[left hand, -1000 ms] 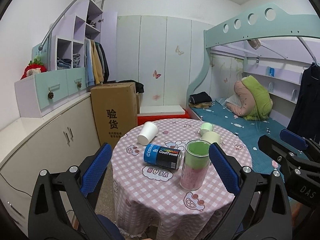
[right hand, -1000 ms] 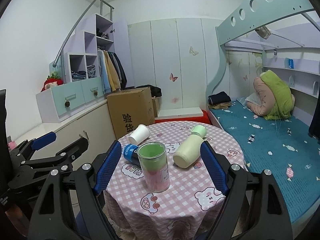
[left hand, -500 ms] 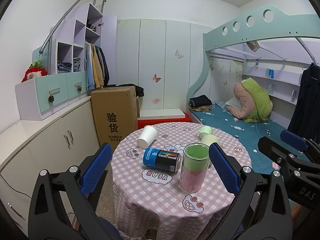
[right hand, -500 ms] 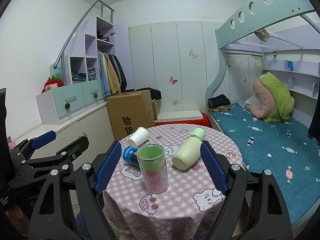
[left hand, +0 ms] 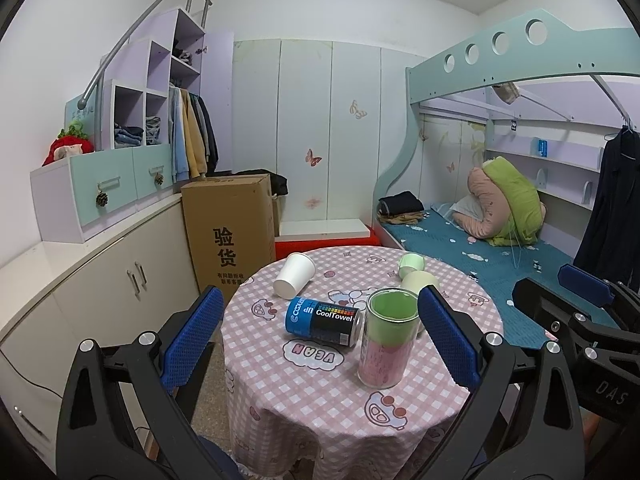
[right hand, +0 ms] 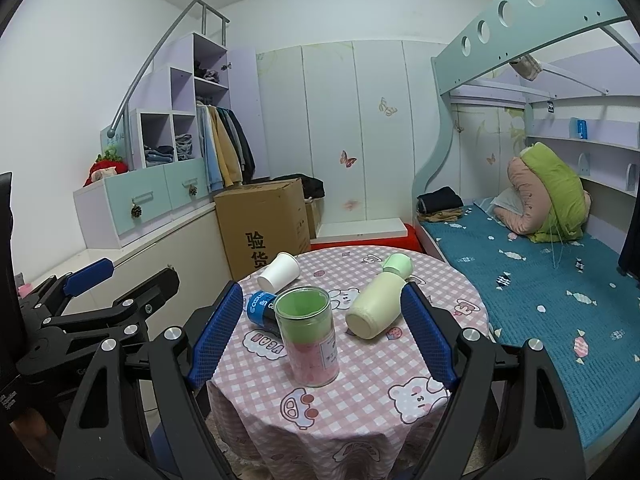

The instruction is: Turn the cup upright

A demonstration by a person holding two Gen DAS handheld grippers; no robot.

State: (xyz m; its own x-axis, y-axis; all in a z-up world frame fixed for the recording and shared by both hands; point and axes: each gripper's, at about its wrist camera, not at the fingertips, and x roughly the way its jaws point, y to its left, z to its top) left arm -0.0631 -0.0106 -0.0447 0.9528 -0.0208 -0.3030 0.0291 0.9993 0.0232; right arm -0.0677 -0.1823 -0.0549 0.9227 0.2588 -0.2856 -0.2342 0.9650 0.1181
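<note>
A white paper cup [left hand: 295, 275] lies on its side at the far left of the round table [left hand: 320, 400] with a pink checked cloth; it also shows in the right wrist view [right hand: 279, 272]. My left gripper [left hand: 320, 336] is open and empty, held back from the table's near edge. My right gripper [right hand: 322, 332] is open and empty, also short of the table. Neither touches anything.
On the table stand a clear jar with green and pink contents [left hand: 388, 344], a blue CoolTowel can [left hand: 323, 321] on its side, and a pale green bottle [right hand: 380, 300] on its side. A cardboard box [left hand: 230, 232] stands behind; a bunk bed [left hand: 500, 248] is at right.
Both grippers have drawn back and risen a little; the table looks slightly farther and lower. No object on the table has moved.
</note>
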